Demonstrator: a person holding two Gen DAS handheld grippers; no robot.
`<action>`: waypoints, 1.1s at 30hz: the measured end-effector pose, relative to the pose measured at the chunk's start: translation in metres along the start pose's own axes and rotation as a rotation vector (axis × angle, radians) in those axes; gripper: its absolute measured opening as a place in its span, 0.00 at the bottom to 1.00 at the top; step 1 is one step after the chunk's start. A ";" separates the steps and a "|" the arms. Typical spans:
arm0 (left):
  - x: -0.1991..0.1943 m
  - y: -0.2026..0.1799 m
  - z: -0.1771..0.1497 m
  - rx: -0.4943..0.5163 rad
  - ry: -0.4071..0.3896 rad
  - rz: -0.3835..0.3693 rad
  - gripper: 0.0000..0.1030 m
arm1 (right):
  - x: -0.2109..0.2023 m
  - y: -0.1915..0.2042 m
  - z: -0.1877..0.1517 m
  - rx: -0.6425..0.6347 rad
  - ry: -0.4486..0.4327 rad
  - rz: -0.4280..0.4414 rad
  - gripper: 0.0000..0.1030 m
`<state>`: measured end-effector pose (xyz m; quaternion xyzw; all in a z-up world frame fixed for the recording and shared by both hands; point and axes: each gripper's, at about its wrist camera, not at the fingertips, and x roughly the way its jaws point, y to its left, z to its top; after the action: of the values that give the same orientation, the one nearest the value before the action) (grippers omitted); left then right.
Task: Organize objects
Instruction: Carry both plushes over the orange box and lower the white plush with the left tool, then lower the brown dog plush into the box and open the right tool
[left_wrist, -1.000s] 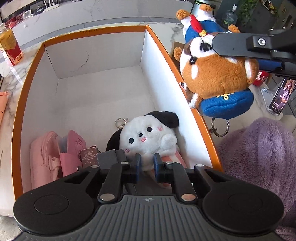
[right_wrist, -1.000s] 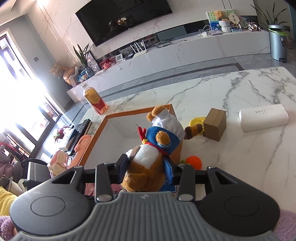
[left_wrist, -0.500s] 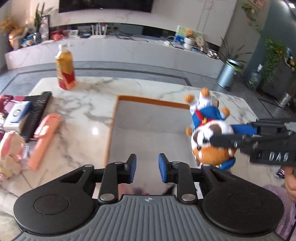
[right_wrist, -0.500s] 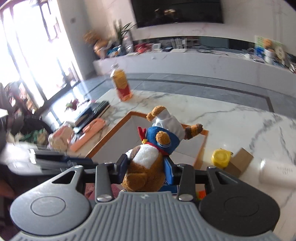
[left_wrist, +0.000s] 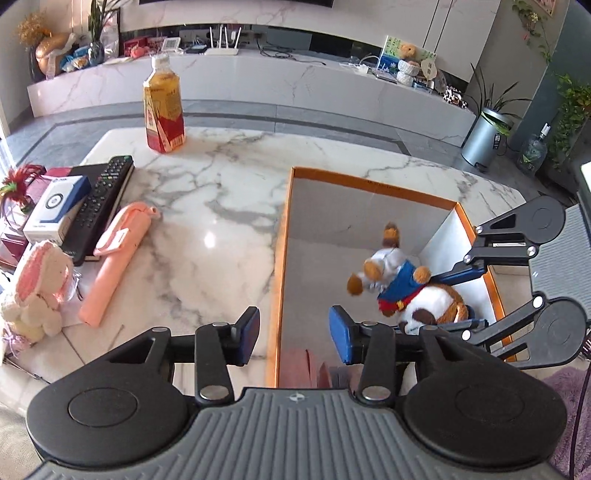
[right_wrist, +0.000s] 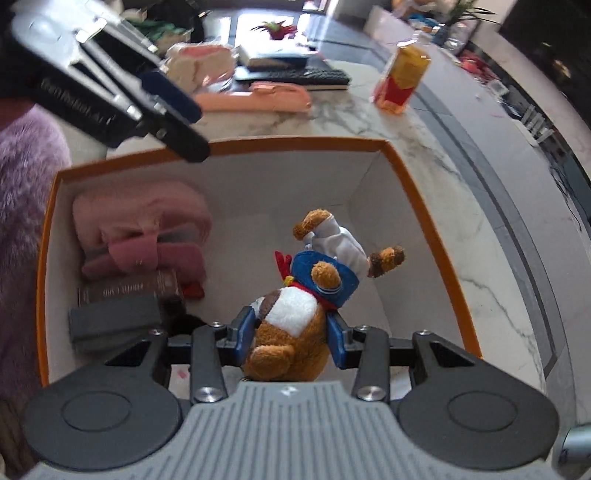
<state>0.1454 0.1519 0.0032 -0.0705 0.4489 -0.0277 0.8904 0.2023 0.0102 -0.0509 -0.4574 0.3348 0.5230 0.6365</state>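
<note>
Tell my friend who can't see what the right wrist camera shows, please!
The right gripper has its jaws shut on a brown plush dog in a blue sailor suit, held inside a white box with an orange rim. Pink pouches lie in the box's left side, and the left gripper hovers open above that side.

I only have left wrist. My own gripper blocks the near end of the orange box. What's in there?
Observer: Pink soft items are piled in that end, with a dark grey block next to them.
Operator: Is the floor ahead of the plush free?
Observer: Yes. In the right wrist view the box floor beyond the brown plush is bare white.
Operator: How is it gripped?
Observer: The right gripper has a pad against each side of the plush's brown end, and its feet point away from the gripper.
</note>
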 end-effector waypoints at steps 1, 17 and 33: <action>0.002 0.000 0.000 0.003 0.007 0.002 0.48 | 0.005 0.003 0.001 -0.048 0.028 0.008 0.42; 0.015 0.002 -0.007 0.020 0.074 0.013 0.18 | 0.024 0.039 0.001 -0.550 0.150 0.120 0.42; 0.013 -0.007 -0.014 0.042 0.094 0.053 0.06 | 0.014 0.058 -0.005 -0.534 0.160 0.138 0.45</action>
<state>0.1421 0.1419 -0.0138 -0.0387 0.4912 -0.0166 0.8701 0.1497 0.0121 -0.0786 -0.6248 0.2647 0.5970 0.4280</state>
